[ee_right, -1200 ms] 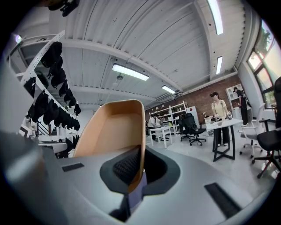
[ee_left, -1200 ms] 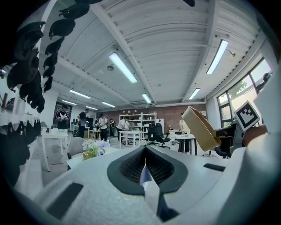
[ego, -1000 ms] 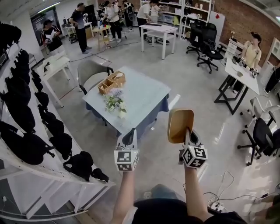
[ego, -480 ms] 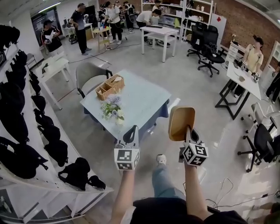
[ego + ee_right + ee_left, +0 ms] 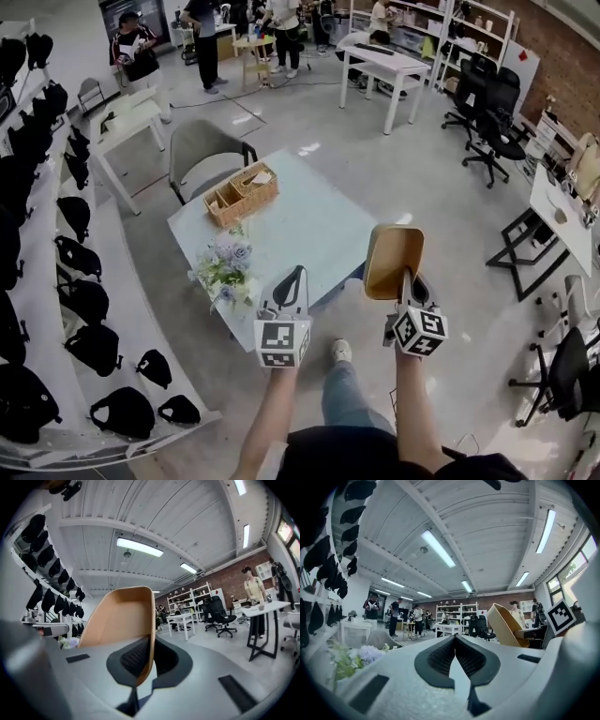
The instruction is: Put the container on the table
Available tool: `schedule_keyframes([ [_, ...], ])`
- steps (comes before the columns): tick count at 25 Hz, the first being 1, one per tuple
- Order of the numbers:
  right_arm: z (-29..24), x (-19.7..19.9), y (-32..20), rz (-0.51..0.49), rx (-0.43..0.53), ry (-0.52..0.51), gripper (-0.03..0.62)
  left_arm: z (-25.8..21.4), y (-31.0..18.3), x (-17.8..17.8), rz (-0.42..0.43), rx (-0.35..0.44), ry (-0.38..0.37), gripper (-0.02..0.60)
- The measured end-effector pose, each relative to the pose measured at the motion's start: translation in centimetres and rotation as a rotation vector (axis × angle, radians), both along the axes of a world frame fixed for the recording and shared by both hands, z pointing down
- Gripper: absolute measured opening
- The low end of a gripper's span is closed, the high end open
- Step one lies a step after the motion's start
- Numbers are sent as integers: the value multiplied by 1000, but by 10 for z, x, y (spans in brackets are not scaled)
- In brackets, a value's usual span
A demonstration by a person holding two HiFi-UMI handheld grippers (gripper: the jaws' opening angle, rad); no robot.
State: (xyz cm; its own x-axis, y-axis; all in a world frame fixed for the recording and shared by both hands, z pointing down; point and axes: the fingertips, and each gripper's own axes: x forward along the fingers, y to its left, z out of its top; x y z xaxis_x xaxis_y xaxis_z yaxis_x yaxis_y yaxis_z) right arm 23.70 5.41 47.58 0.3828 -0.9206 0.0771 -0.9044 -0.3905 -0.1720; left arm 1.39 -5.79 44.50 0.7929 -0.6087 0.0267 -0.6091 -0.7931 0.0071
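My right gripper (image 5: pixel 407 281) (image 5: pixel 149 660) is shut on the rim of a tan rectangular container (image 5: pixel 393 260) (image 5: pixel 122 620), held up on edge with its hollow facing me, just past the near right corner of the pale blue table (image 5: pixel 305 225). To its left, my left gripper (image 5: pixel 291 286) (image 5: pixel 455 654) is shut with nothing in it, over the table's near edge. The container also shows at the right of the left gripper view (image 5: pixel 505 626).
On the table stand a wicker divided basket (image 5: pixel 244 193) at the far side and a flower bunch (image 5: pixel 225 267) near the front left corner. A grey chair (image 5: pixel 202 150) sits behind the table. Shelves of black caps (image 5: pixel 56 281) run along the left. Other tables, office chairs and people stand farther off.
I have walked closer to the table; it now lies right under both grippers. The container stays clamped in the right gripper, both grippers held as before.
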Motion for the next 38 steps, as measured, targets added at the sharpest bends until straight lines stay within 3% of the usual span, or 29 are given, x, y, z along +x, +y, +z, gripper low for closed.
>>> schedule_keyframes([
  [6, -1, 94, -122, -112, -40, -13, 2, 1, -95, 85, -101, -14, -8, 8],
  [12, -13, 139, -216, -249, -57, 1, 2, -1, -160, 121, -235, -14, -21, 8],
  [22, -8, 150, -296, -347, -79, -9, 2, 9, -224, 137, -314, -43, -35, 8],
  [38, -3, 145, -402, -452, -127, 0, 2, 9, -321, 170, -333, -83, -14, 8],
])
